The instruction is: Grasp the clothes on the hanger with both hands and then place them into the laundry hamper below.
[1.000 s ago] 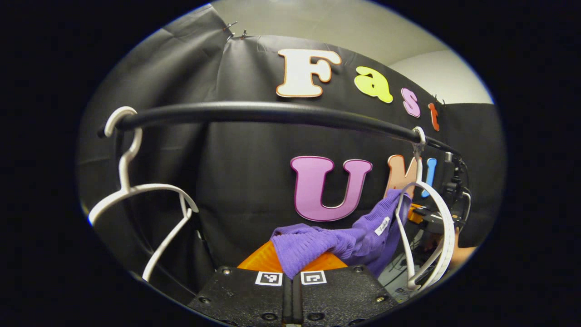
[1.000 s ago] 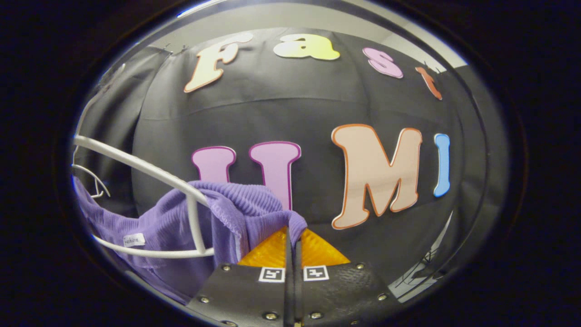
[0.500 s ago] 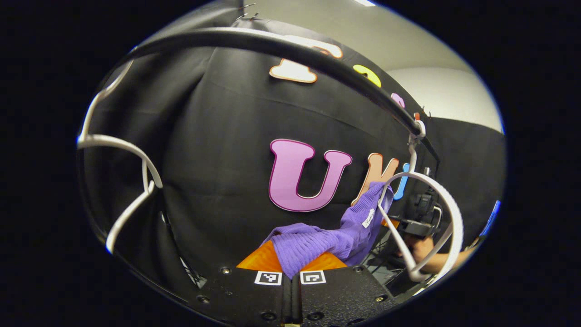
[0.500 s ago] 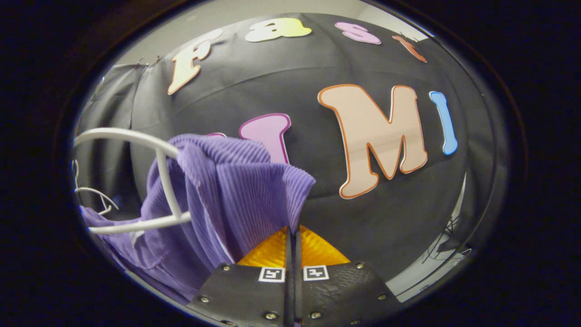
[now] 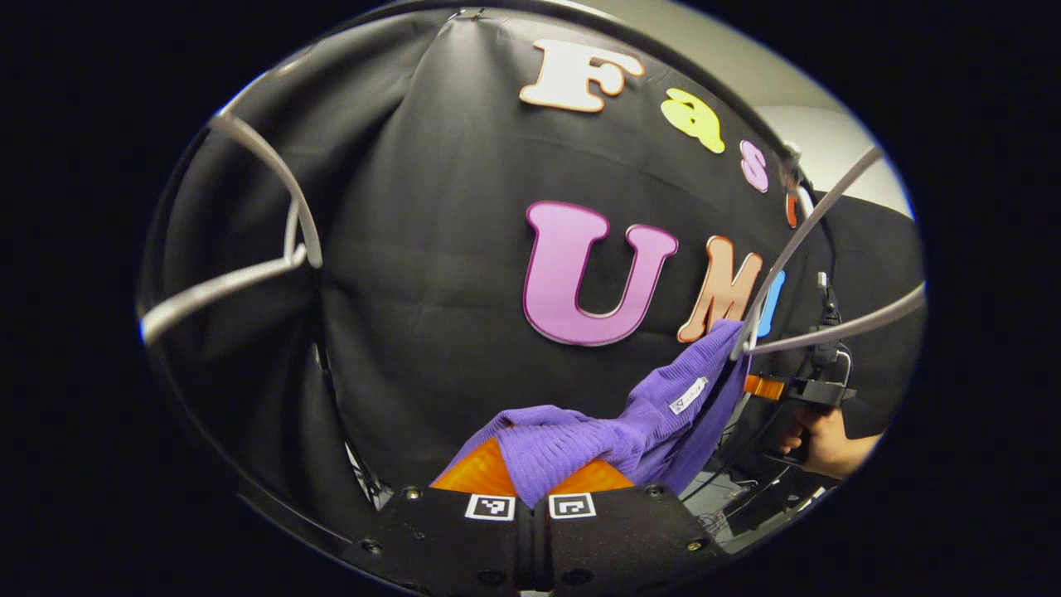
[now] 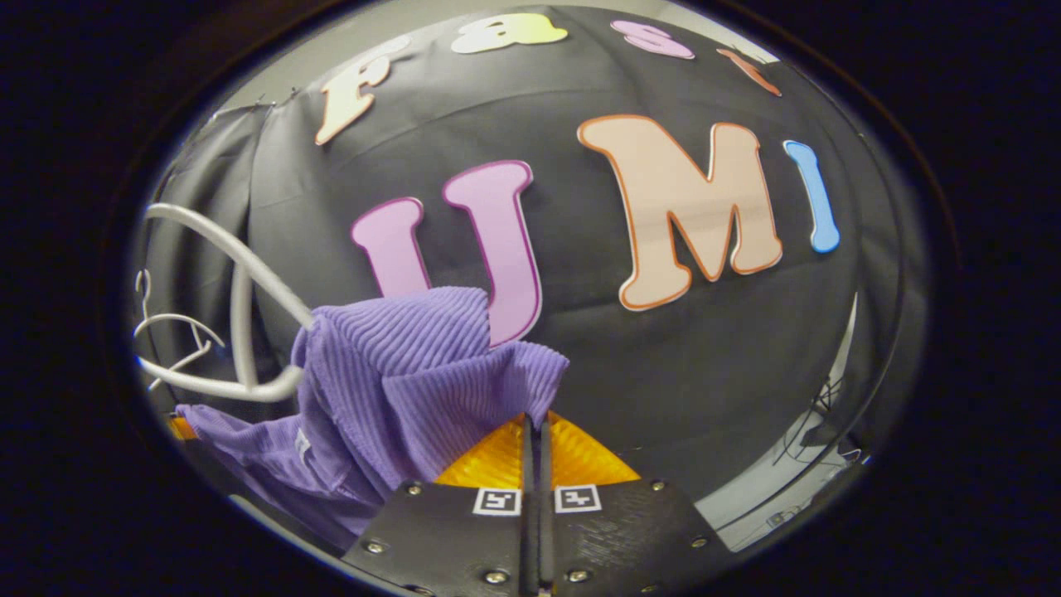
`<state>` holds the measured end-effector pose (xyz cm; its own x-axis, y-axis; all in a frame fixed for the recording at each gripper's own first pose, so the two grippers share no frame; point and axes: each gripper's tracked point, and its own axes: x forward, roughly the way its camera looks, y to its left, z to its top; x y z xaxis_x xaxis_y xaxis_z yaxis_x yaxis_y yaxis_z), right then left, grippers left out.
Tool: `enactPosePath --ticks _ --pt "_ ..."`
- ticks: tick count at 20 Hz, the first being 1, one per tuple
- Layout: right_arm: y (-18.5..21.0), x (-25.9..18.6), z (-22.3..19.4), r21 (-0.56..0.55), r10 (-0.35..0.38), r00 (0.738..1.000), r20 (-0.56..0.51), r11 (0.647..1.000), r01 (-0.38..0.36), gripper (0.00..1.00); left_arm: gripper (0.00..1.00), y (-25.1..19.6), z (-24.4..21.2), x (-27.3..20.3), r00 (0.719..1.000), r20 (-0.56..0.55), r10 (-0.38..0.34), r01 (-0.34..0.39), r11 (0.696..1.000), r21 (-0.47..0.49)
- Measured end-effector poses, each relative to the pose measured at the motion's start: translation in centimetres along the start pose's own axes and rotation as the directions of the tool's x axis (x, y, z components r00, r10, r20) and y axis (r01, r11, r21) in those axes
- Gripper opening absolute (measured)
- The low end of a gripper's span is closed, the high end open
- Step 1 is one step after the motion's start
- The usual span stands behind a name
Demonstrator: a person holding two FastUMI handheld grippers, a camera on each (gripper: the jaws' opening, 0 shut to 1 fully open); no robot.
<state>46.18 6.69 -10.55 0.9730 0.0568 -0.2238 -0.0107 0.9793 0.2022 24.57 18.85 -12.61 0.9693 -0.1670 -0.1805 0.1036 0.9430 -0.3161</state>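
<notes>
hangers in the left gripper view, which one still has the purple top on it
The white hanger on the right, with the purple top draped from its corner. The hanger on the left hangs bare.

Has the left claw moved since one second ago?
Yes. In the left gripper view the rail, which crossed mid-picture a second ago, now arcs along the top edge, so the left claw has gone down, holding the shirt.

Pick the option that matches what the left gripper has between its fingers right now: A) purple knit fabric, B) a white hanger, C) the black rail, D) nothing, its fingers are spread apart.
A: in the left gripper view, the left gripper has its fingers closed together with a fold of the purple garment pinched between them, the fabric running off toward the white hanger on the right.
</notes>
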Motion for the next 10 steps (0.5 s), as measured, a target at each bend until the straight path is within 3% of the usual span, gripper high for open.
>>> enactPosePath --ticks 5,8,10 --pt "-0.7 -0.3 -1.3 -0.026 -0.005 1.0 -0.008 1.0 0.004 0.01 0.01 -1.3 -6.0 1.0 0.996 -0.083 0.045 -0.045 0.999 -0.005" --pt "-0.4 -1.9 -2.7 -0.034 0.015 0.999 -0.034 0.999 -0.016 0.01 0.01 -3.3 -11.5 0.3 0.98 -0.198 0.032 -0.023 0.999 0.048" --pt "-0.3 -3.1 -4.7 -0.036 0.038 0.996 -0.077 0.999 -0.041 0.01 0.01 -5.1 -13.3 -1.2 0.977 -0.21 0.033 -0.013 0.995 0.095"
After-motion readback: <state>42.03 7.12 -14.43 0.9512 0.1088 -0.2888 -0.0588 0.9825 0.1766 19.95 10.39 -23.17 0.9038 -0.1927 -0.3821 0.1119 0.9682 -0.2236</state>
